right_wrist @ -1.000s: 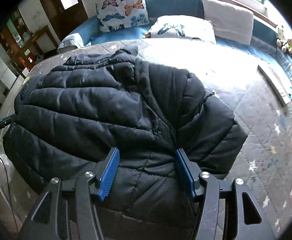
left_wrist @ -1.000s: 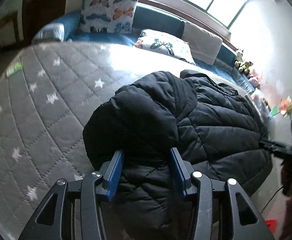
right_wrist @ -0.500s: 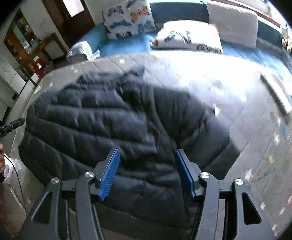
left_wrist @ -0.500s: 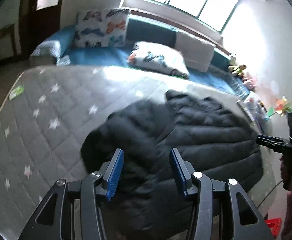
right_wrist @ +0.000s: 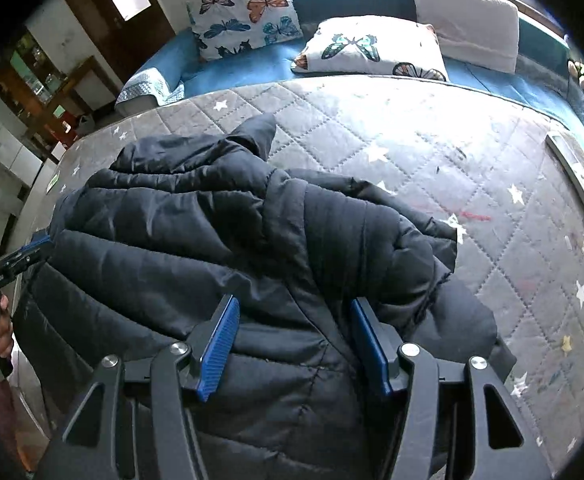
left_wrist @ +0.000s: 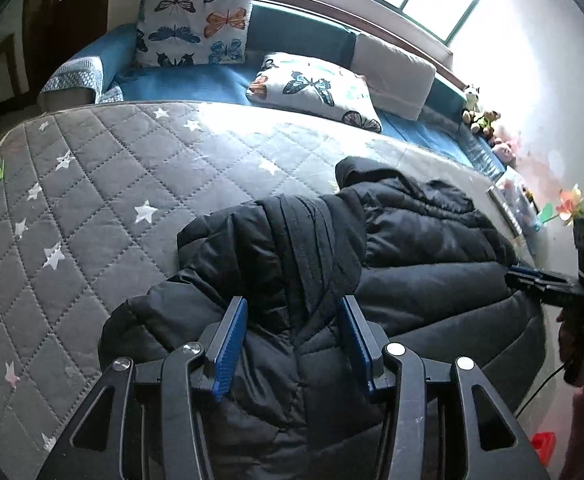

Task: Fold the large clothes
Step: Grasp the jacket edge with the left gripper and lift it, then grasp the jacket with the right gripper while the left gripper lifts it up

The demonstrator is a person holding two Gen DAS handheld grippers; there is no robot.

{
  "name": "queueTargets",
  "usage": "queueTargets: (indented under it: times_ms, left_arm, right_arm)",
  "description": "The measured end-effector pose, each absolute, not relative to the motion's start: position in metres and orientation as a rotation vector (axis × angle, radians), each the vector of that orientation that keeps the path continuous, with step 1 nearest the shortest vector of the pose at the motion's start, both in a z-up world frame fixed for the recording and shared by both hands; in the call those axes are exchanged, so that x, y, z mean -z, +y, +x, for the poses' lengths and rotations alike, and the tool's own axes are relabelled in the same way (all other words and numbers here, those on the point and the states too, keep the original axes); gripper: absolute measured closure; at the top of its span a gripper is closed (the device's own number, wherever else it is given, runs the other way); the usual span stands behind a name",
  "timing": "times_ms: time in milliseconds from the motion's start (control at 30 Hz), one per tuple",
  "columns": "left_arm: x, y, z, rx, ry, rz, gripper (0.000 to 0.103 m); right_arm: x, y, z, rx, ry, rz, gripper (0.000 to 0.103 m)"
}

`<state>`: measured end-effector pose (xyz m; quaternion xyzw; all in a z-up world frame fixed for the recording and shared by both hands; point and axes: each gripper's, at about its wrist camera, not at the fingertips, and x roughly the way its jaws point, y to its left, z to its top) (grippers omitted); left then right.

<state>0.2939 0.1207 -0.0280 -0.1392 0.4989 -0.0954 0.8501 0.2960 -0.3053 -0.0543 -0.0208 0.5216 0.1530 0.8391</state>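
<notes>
A black puffer jacket point(left_wrist: 431, 280) lies on a grey quilted mattress point(left_wrist: 112, 184) with white stars, one sleeve folded across its body. My left gripper point(left_wrist: 292, 304) is shut on the bunched near edge of the jacket, and creases run into the blue pads. In the right wrist view the same jacket point(right_wrist: 172, 240) fills the middle, its collar pointing away. My right gripper point(right_wrist: 295, 302) is likewise shut on the near edge, with padding squeezed between its pads. Each view shows the other gripper at the jacket's far side, held in a hand point(right_wrist: 2, 332).
Butterfly pillows point(left_wrist: 196, 24) and a pale cushion point(left_wrist: 395, 76) lie on the blue bench behind the mattress. Soft toys point(left_wrist: 479, 114) sit by the window. A flat white strip point(right_wrist: 579, 176) rests on the mattress point(right_wrist: 411, 152) at the right. A small red object point(left_wrist: 541, 444) is on the floor.
Both views blurred half a second ago as the hands moved. The jacket now sits lower and flatter in the left view, with more mattress showing beyond it. Both grips are unchanged.
</notes>
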Motion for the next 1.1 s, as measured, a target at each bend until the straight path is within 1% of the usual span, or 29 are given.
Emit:
queueTargets:
  times_ms: [100, 133, 200, 267, 333, 400, 567, 800, 867, 1033, 1100]
  left_arm:
    - [0.009, 0.130, 0.279, 0.215, 1.007, -0.327, 0.051]
    - [0.001, 0.135, 0.272, 0.218, 0.987, -0.335, 0.048]
    - [-0.013, 0.146, 0.254, 0.200, 0.950, -0.356, 0.039]
    - [-0.020, 0.158, 0.240, 0.174, 0.946, -0.384, 0.020]
    - [-0.021, 0.170, 0.227, 0.156, 0.953, -0.430, 0.015]
    - [-0.017, 0.183, 0.215, 0.143, 0.963, -0.477, 0.014]
    - [0.009, 0.206, 0.191, 0.142, 0.981, -0.623, 0.014]
    - [0.046, 0.212, 0.187, 0.156, 0.995, -0.705, 0.014]
    - [0.056, 0.215, 0.188, 0.164, 0.994, -0.742, 0.014]
    - [0.082, 0.223, 0.192, 0.196, 1.016, -0.854, 0.013]
    - [0.088, 0.223, 0.195, 0.197, 1.024, -0.857, 0.008]
  right_arm:
    - [0.035, -0.308, 0.281, -0.321, 1.051, -0.055, 0.040]
    - [0.028, -0.310, 0.275, -0.314, 1.032, -0.057, 0.040]
    - [0.014, -0.319, 0.258, -0.308, 1.000, -0.060, 0.039]
    - [0.006, -0.326, 0.248, -0.306, 0.994, -0.055, 0.033]
    - [-0.002, -0.341, 0.232, -0.303, 0.986, -0.030, 0.027]
    - [-0.001, -0.350, 0.224, -0.310, 0.994, 0.007, 0.025]
    - [0.023, -0.367, 0.209, -0.300, 1.051, 0.068, 0.024]
    - [0.070, -0.387, 0.215, -0.367, 1.138, 0.295, 0.023]
    - [0.076, -0.389, 0.219, -0.393, 1.141, 0.348, 0.021]
    - [0.088, -0.386, 0.233, -0.443, 1.166, 0.415, 0.012]
    - [0.092, -0.383, 0.240, -0.452, 1.177, 0.425, 0.008]
